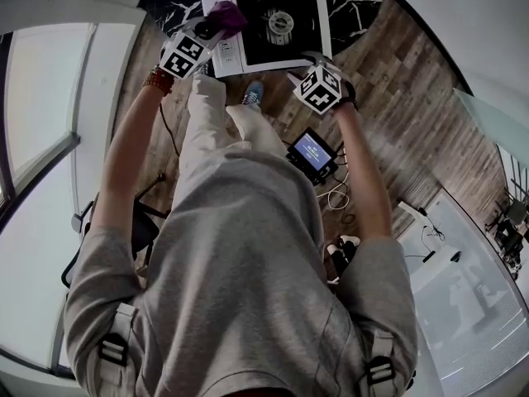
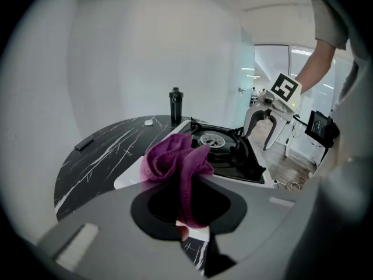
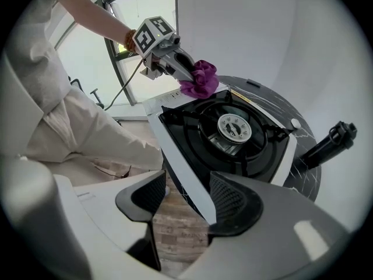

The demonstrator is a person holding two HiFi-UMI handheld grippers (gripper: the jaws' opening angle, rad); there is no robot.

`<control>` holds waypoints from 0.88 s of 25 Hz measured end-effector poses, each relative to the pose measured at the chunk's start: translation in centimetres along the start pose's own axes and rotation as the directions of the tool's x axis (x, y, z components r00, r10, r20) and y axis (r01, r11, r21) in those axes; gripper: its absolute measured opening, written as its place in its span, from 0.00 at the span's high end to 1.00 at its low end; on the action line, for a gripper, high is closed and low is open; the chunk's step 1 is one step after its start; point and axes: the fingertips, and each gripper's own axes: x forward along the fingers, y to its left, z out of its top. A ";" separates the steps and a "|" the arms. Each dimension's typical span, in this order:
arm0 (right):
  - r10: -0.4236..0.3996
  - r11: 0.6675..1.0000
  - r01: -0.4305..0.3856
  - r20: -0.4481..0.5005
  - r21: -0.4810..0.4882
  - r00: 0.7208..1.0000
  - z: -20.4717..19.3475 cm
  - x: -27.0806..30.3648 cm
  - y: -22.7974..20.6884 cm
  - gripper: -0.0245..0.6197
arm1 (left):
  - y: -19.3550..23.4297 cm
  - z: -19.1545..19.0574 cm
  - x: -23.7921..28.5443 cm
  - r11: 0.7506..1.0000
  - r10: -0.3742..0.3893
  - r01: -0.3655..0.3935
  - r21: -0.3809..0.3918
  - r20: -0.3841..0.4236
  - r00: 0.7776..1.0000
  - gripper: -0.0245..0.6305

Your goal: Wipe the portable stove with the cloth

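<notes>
The portable stove (image 1: 269, 25) is white with a black top and a round burner (image 3: 234, 127), and it stands on the black marbled table (image 2: 99, 156). My left gripper (image 2: 186, 207) is shut on a bunched purple cloth (image 2: 178, 165). It holds the cloth (image 1: 227, 13) over the stove's white left end, and I cannot tell whether cloth and stove touch. My right gripper (image 3: 183, 200) stands open at the stove's near right side, with the stove's white front edge (image 3: 180, 168) running between its jaws. In the right gripper view the left gripper (image 3: 185, 77) holds the cloth (image 3: 201, 79) past the stove's far corner.
A black bottle (image 2: 175, 105) and a small white object (image 2: 148, 121) stand on the table behind the stove. A dark flat bar (image 2: 84, 144) lies towards the table's left edge. A lit screen device (image 1: 312, 153) and cables lie on the wooden floor by my legs.
</notes>
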 end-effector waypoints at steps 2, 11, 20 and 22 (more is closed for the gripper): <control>0.002 1.000 -0.002 -0.006 -0.006 1.000 0.0 0.0 0.0 0.56 | -0.5 -0.1 -0.1 1.000 -0.004 0.004 0.001 0.000 1.000 0.89; -0.008 1.000 0.008 -0.005 0.006 1.000 -0.1 0.1 -0.2 0.57 | -3.2 -0.4 -0.1 0.999 -0.038 0.038 0.010 -0.005 0.999 0.89; -0.005 1.000 0.005 -0.010 -0.007 1.000 0.1 0.1 -0.1 0.58 | -5.5 -0.7 -0.7 0.998 -0.059 0.059 0.014 -0.006 0.998 0.89; -0.005 1.000 0.005 -0.007 -0.005 1.000 0.1 0.0 -0.1 0.58 | -6.1 -0.7 -0.7 0.998 -0.065 0.065 0.016 -0.005 0.998 0.89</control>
